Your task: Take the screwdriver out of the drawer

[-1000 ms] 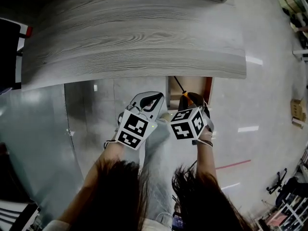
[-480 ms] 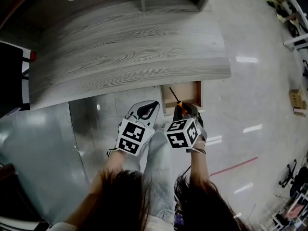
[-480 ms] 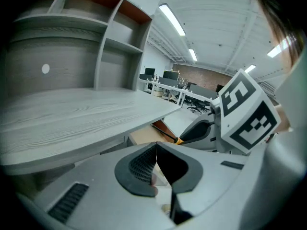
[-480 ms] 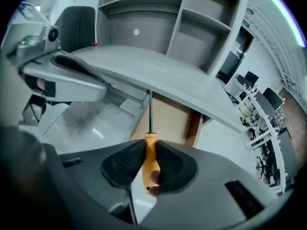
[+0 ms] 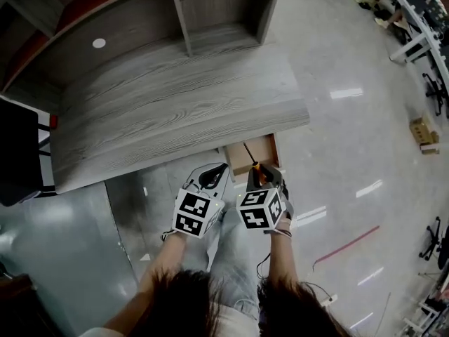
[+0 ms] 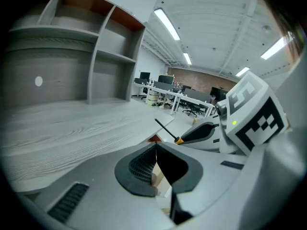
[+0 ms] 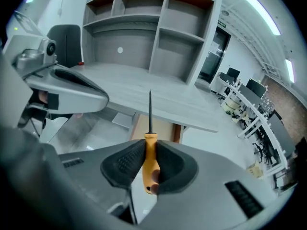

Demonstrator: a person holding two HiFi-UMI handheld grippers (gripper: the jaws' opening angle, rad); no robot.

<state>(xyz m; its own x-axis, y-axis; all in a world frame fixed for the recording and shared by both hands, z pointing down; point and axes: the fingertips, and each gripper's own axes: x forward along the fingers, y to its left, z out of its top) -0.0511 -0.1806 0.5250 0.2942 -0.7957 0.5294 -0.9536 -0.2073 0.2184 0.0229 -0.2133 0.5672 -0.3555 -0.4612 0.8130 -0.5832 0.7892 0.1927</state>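
The right gripper (image 7: 149, 150) clamps the screwdriver (image 7: 150, 166) by its handle, shaft pointing straight ahead above the drawer (image 7: 165, 130); the left gripper (image 6: 156, 150), pinched empty, flanks it

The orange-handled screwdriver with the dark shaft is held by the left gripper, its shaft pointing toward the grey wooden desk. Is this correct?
No: the right gripper holds the orange-handled screwdriver, jaws shut on its handle, as the right gripper view shows. The rest is right.
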